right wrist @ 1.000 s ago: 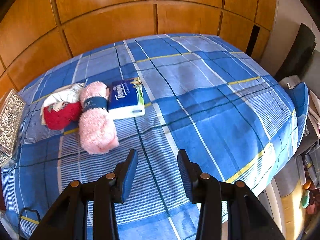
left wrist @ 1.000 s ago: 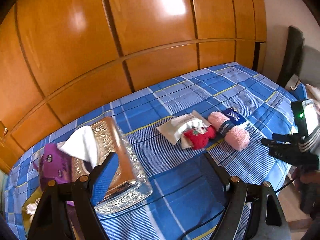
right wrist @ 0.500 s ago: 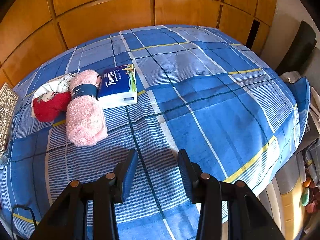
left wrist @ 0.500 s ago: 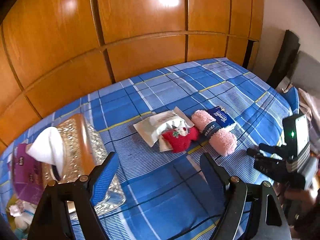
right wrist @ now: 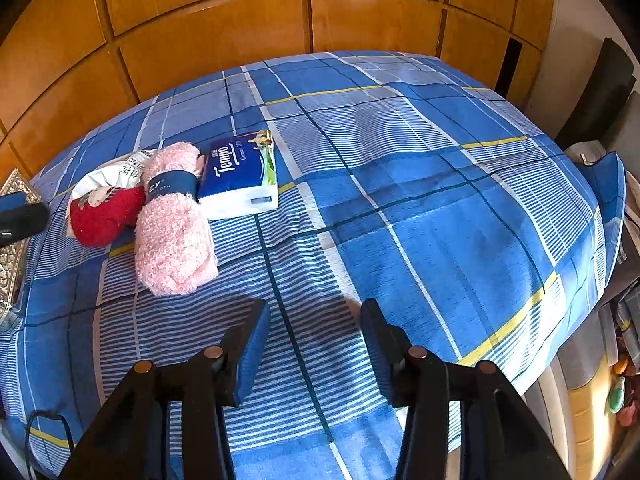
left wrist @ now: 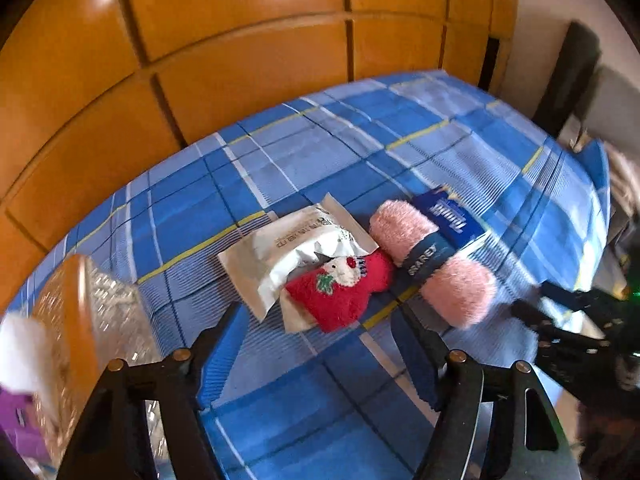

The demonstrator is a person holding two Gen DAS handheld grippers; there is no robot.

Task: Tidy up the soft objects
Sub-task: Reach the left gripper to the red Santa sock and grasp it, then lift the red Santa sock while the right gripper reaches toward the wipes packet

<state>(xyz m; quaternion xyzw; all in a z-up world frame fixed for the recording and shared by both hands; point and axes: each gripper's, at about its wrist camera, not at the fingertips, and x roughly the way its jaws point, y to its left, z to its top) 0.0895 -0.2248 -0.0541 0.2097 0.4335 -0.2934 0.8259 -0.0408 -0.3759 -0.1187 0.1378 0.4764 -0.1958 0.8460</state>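
Observation:
On a bed with a blue plaid sheet (right wrist: pixel 400 200) lies a small pile. It holds a red plush piece (left wrist: pixel 340 296) (right wrist: pixel 104 216), a pink rolled towel with a dark band (left wrist: pixel 432 264) (right wrist: pixel 172 236), a blue Tempo tissue pack (left wrist: pixel 452 220) (right wrist: pixel 240 176) and a white plastic packet (left wrist: pixel 288 252) (right wrist: pixel 112 172). My left gripper (left wrist: pixel 320 320) hovers just short of the red piece; its jaws are closing and the pads press on nothing. My right gripper (right wrist: pixel 314 306) hangs over bare sheet to the right of the towel, jaws opening with nothing between them.
A glittery tissue box (left wrist: pixel 92 320) (right wrist: pixel 12 200) stands at the pile's left, with a purple thing (left wrist: pixel 16 424) beside it. Orange wooden panels (right wrist: pixel 280 20) back the bed. The bed's right edge (right wrist: pixel 592 240) drops to floor clutter and a dark chair (right wrist: pixel 600 88).
The left gripper has moved rightward and down toward the pile, so the tissue box slid to the picture's left edge, and its jaws narrowed. The right gripper's jaws have widened; it barely moved.

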